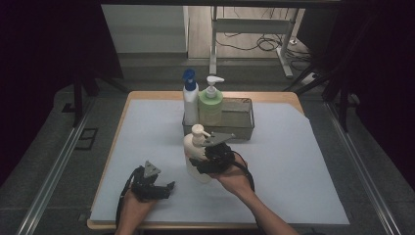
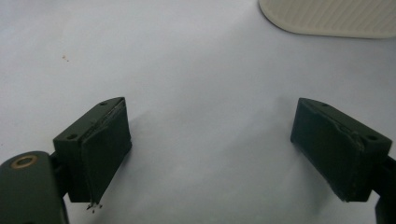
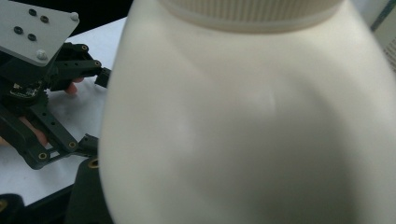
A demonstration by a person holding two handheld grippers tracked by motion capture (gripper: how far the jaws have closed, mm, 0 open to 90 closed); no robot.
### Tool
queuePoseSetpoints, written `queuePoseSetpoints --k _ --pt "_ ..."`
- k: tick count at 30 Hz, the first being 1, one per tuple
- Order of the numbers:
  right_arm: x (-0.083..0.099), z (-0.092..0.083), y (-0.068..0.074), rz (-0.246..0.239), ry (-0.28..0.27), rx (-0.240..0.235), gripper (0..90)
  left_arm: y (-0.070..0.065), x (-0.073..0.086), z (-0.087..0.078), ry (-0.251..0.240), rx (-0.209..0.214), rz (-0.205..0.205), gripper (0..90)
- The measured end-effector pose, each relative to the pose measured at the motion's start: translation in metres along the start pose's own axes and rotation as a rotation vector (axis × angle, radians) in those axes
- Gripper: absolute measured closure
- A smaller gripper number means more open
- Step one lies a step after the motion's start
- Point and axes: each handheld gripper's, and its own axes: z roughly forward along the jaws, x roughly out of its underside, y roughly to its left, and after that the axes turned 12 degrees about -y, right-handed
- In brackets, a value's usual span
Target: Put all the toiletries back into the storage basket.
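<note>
Looking down from the high view: cream pump bottle [image 1: 196, 155] stands upright near the middle of the white-covered table [image 1: 293, 161], long axis vertical, pump spout pointing right toward the far edge side. Right gripper [image 1: 203, 164] sits against the bottle's right flank, jaws around the lower body; whether the pads press it I cannot tell here. Just behind it, a grey metal basket [image 1: 240, 122] at the far edge holds a blue-capped bottle [image 1: 190, 98] and a green pump bottle [image 1: 211, 104], both upright. Left gripper [image 1: 164, 188] rests near the front edge, left of the cream bottle, well apart from it.

Left gripper view: jaws spread wide over bare white cover, nothing between them. Cream bottle's ribbed base edge [image 2: 331, 18] shows at top right, clear of both jaws.

Right gripper view: cream bottle body [image 3: 247, 130] very close up, ribbed collar at top; pads hidden behind it, so contact is unclear. Left gripper [image 3: 100, 77] and its grey plate show at the left, beyond the bottle.
</note>
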Motion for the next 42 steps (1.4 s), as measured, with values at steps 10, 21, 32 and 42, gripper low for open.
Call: queuePoseSetpoints --k 10,21,32,42 --pt "-0.007 -0.013 -0.001 -0.011 0.004 0.008 36.6 0.0 0.0 0.0 0.003 0.001 0.0 11.8" --pt "-0.01 -0.033 -0.018 0.012 0.011 0.045 36.6 0.0 0.0 0.0 0.002 0.001 0.001 11.8" --pt "-0.013 -0.055 -0.042 0.037 0.027 0.084 36.7 0.0 0.0 0.0 0.0 0.001 -0.001 11.8" --pt "-0.026 -0.075 -0.063 0.057 0.027 0.122 36.7 0.0 0.0 0.0 0.001 0.001 0.0 11.8"
